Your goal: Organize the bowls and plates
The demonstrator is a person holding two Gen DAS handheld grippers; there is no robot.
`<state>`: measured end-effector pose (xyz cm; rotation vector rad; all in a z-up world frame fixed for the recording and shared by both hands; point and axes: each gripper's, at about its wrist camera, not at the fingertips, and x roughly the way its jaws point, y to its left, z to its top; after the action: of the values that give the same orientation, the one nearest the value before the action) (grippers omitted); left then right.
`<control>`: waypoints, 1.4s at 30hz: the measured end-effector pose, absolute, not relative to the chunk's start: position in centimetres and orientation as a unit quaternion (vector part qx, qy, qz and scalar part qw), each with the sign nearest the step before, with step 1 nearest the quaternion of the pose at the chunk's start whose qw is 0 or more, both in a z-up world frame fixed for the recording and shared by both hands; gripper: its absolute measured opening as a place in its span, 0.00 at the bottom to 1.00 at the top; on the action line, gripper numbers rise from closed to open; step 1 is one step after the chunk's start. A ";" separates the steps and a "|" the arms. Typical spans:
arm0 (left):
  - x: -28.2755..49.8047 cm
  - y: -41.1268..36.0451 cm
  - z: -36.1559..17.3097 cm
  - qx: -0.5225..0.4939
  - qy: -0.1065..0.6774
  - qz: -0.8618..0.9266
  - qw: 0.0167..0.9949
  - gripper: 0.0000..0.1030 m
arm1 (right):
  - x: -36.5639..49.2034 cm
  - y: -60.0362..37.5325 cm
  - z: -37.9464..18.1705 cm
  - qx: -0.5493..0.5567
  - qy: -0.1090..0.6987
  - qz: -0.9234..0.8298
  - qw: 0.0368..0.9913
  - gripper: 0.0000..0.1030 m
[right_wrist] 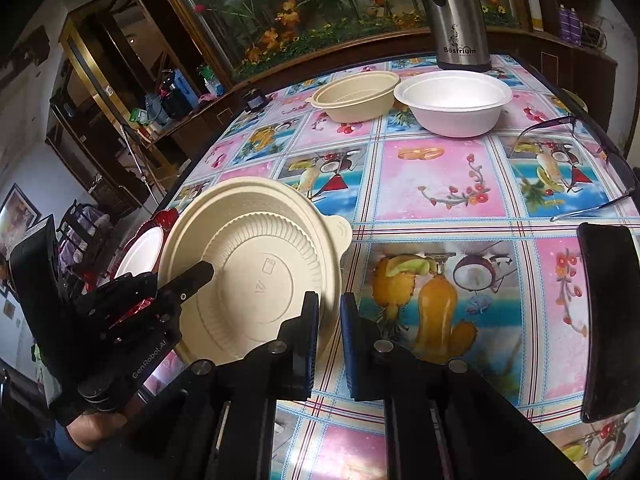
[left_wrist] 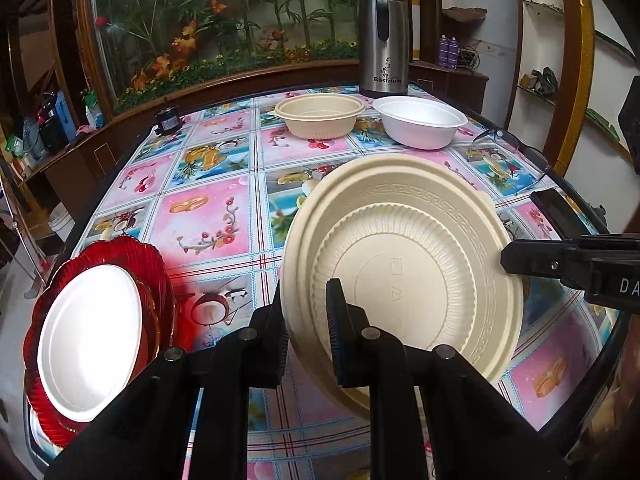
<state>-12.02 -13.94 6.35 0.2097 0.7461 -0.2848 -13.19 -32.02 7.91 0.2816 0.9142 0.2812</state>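
Cream plate, tilted, is pinched at opposite rims by left gripper and right gripper; uneven release could drop it.

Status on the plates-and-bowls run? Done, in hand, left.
Done: a white plate sits on the red plate at the near left table edge.

In hand: the left gripper is clamped on the rim of a tilted beige bowl. The right gripper sits at its opposite rim, jaws narrowly apart, grip unclear.

Left: a beige bowl and a white bowl stand apart, unstacked, by the steel jug.
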 end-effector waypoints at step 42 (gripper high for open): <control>-12.0 -1.2 10.6 0.017 0.316 -0.023 0.948 0.15 | -8.3 -19.0 13.4 0.055 0.412 0.226 0.881 0.11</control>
<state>-12.02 -1.23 10.62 0.0344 0.6421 -0.0461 -8.35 -18.97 13.35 0.1149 0.8588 0.4710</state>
